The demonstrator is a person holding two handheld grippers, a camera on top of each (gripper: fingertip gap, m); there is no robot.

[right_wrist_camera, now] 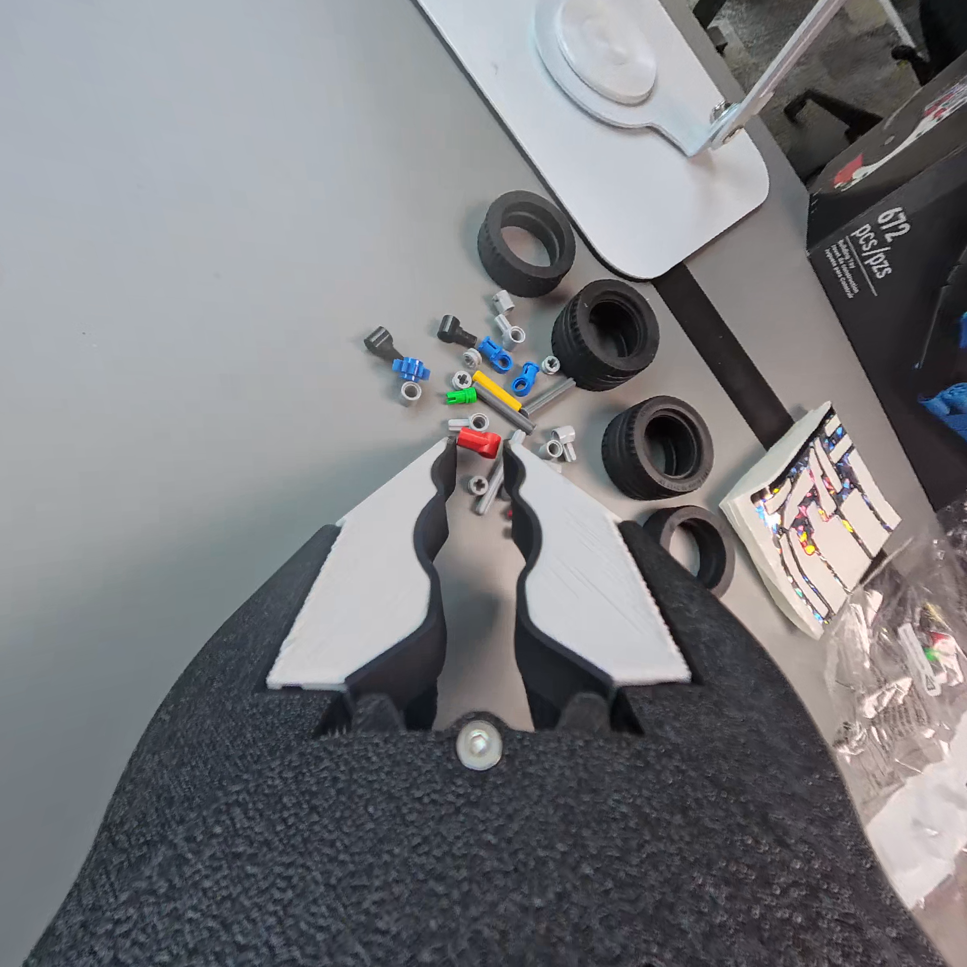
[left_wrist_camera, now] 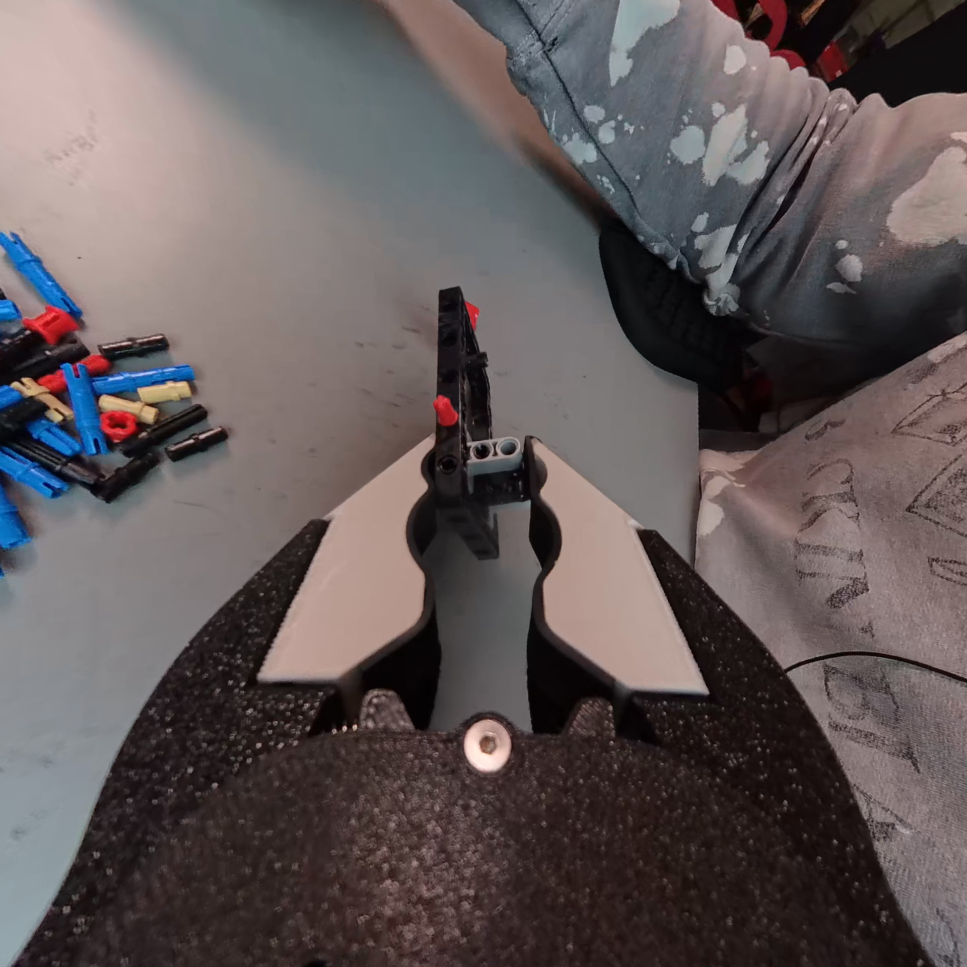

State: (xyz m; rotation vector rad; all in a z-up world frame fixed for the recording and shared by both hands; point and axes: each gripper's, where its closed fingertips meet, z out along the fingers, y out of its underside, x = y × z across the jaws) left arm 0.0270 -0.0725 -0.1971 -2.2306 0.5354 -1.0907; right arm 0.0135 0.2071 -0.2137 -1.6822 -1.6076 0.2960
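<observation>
My left gripper (left_wrist_camera: 479, 460) is shut on a black building-toy assembly (left_wrist_camera: 460, 377) made of holed beams, with a grey connector (left_wrist_camera: 494, 455) between the fingertips and two red pins (left_wrist_camera: 445, 409) sticking out. It holds it above the grey table (left_wrist_camera: 261, 183). My right gripper (right_wrist_camera: 477, 445) is shut on a small red connector (right_wrist_camera: 479, 442), low over a scatter of small parts (right_wrist_camera: 471, 377) on the table. A grey axle (right_wrist_camera: 489, 489) and a grey bush lie between its fingers.
A pile of blue, black, red and tan pins (left_wrist_camera: 78, 397) lies at left. A person's sleeve and trousers (left_wrist_camera: 732, 157) are at the table's right edge. Several black tyres (right_wrist_camera: 604, 335), a white stand base (right_wrist_camera: 602, 131), a sticker sheet (right_wrist_camera: 811, 513), a dark box (right_wrist_camera: 889, 235) and plastic bags (right_wrist_camera: 900, 654) lie at right. Across from one pair of fingers to the other is roughly 30 cm.
</observation>
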